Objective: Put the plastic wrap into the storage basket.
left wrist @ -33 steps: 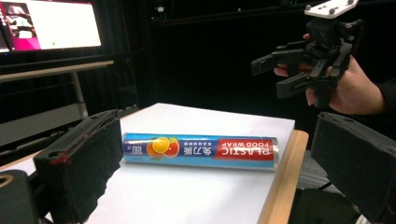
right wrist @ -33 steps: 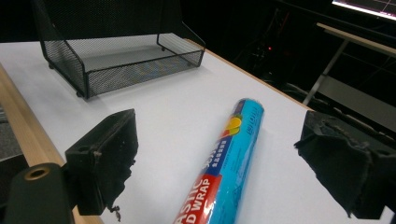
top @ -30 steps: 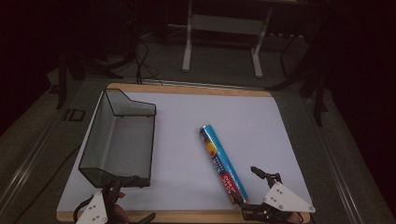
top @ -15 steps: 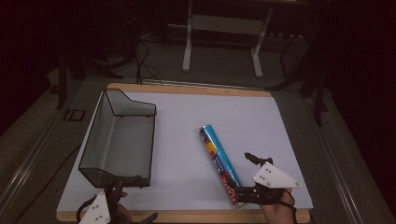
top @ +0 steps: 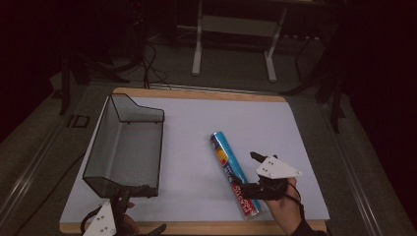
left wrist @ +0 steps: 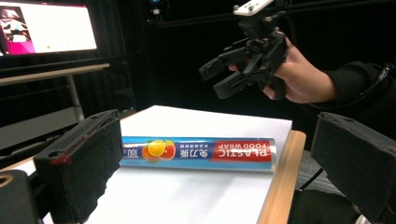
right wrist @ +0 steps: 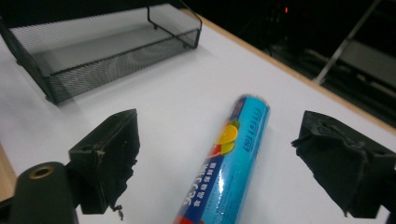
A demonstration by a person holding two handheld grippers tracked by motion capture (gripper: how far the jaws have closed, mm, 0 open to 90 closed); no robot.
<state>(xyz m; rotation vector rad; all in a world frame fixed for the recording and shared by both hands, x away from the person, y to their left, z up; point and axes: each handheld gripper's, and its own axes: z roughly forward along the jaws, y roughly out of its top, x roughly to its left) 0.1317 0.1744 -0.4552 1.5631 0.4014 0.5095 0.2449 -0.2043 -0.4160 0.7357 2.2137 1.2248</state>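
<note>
A: State the right gripper (top: 252,172).

B: Its jaws stand wide apart, nothing between the pads. It hovers above the near end of the roll (top: 235,175), clear of it. In the right gripper view the roll (right wrist: 232,161) lies on the sheet between the two jaws, below them, untouched.

A: What has changed?

B: A second ago this gripper sat at the near right corner of the board, beside the roll's end. It has since moved inward along the near edge and now lines up over the roll. The roll has not shifted.

A: Where is the roll?

B: Flat on the white sheet (top: 196,128), right of centre, running diagonally toward the near edge. The mesh tray (top: 129,143) sits at the left edge, well apart from it, with nothing inside.

A: And the left gripper (top: 118,216)?

B: At the near left corner, just beside the tray's near end, jaws apart, holding nothing.

A: Meaning for the work?

B: Judged from this, the approach is nearly complete. Next steps are likely to lower, close on the roll and carry it to the tray.
</note>
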